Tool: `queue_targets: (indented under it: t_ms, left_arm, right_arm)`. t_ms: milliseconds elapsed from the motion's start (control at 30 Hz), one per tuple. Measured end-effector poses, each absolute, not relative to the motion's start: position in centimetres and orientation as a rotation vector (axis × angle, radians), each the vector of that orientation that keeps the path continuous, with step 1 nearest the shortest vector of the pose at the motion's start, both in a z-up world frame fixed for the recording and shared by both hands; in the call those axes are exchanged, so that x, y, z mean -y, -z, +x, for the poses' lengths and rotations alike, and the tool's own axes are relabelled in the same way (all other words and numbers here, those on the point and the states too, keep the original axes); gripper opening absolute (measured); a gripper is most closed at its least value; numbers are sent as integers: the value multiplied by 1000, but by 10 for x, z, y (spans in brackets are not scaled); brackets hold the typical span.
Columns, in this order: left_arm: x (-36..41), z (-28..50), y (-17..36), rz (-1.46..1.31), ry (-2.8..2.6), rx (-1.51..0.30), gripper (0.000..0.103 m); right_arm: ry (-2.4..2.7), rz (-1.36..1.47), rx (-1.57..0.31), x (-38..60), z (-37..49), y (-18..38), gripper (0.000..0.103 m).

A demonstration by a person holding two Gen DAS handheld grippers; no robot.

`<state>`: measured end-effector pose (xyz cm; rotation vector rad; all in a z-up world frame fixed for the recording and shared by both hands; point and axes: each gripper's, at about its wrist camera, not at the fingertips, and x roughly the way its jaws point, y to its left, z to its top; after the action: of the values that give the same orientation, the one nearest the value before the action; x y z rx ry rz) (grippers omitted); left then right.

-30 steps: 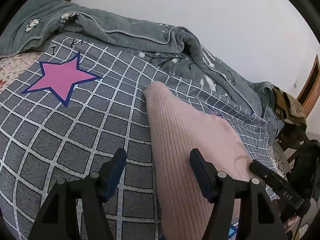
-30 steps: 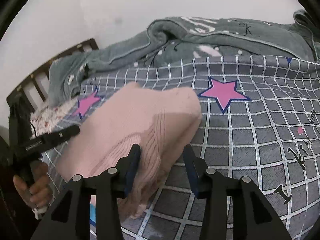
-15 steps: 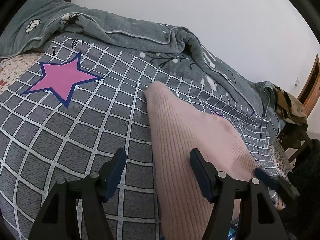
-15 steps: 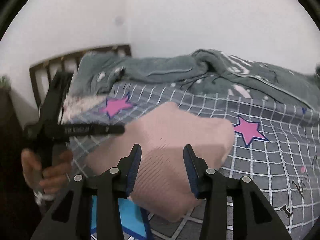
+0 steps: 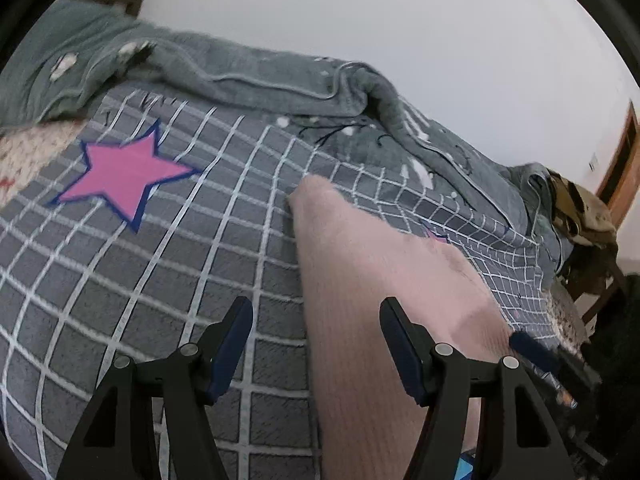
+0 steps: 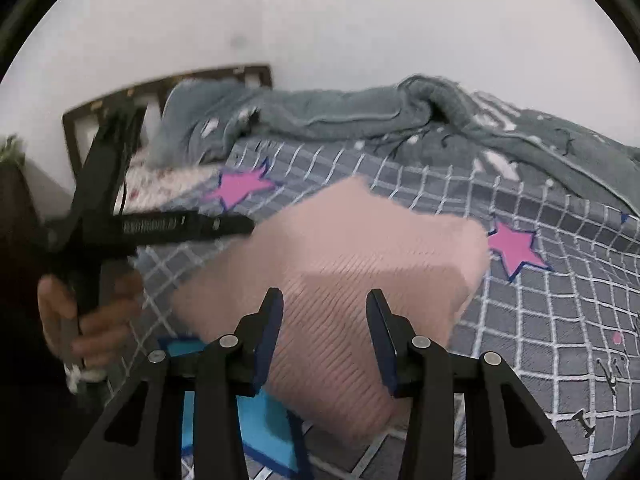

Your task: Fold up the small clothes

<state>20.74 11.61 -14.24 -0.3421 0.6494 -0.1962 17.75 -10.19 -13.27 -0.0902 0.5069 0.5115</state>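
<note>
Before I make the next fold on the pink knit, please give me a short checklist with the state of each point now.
1. Pink knit garment lies on the checked bedsheet: ok.
2. Left tongs open, nothing pinched: ok.
3. Right tongs open, above the garment and not gripping it: ok.
4. Garment already folded at least once, with a layer edge showing: ok.
5. Grey blanket clear of the garment: ok.
6. Near edge of the garment flat and aligned: cannot tell, the tongs hide it.

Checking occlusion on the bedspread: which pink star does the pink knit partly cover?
The small pink star peeking out at the knit garment's far edge; the big star lies fully exposed.
</note>
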Motion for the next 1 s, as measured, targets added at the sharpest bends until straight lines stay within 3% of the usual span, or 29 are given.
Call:
queue_targets:
  t_ms: [433, 1000]
  left_arm:
    - [-60, 231, 125, -229, 300, -658, 64]
    - [-53, 240, 133, -198, 239, -706, 64]
  right_arm:
    - [-391, 55, -510, 132, 225, 120, 43]
    - [-305, -2, -641, 137, 245, 152, 43]
